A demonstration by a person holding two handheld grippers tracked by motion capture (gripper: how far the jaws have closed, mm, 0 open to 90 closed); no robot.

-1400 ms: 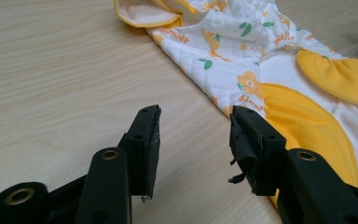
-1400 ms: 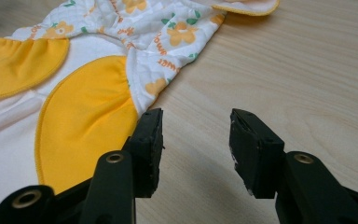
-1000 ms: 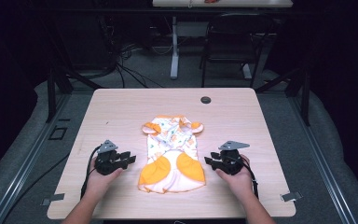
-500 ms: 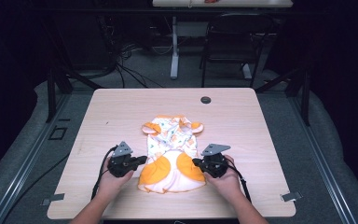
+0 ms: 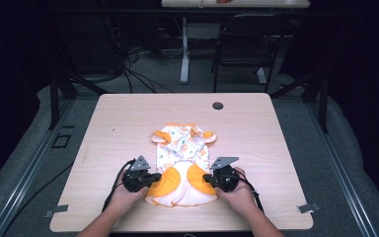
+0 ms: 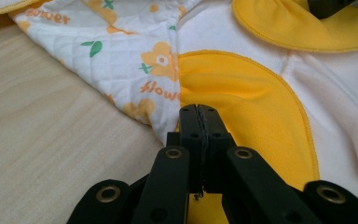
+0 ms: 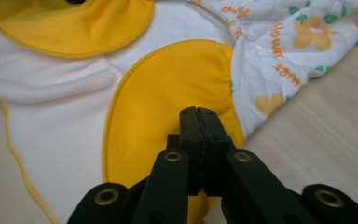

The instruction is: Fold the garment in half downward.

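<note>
Grasp step: my left claw (image 6: 199, 114) and right claw (image 7: 199, 114) are clamped tight on the orange side patches of the baby garment (image 5: 182, 163) — flat near the table's (image 5: 286, 148) front edge. Next: an even, simultaneous lift.

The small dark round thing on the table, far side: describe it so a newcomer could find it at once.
Start at the light wooden table in the high view and follow its far edge to just right of the middle. There sits a small dark round disc, set flat in the top, possibly a cable port. It lies apart from the orange and white baby garment, beyond its collar, and is the one dark spot on bare wood.
</note>
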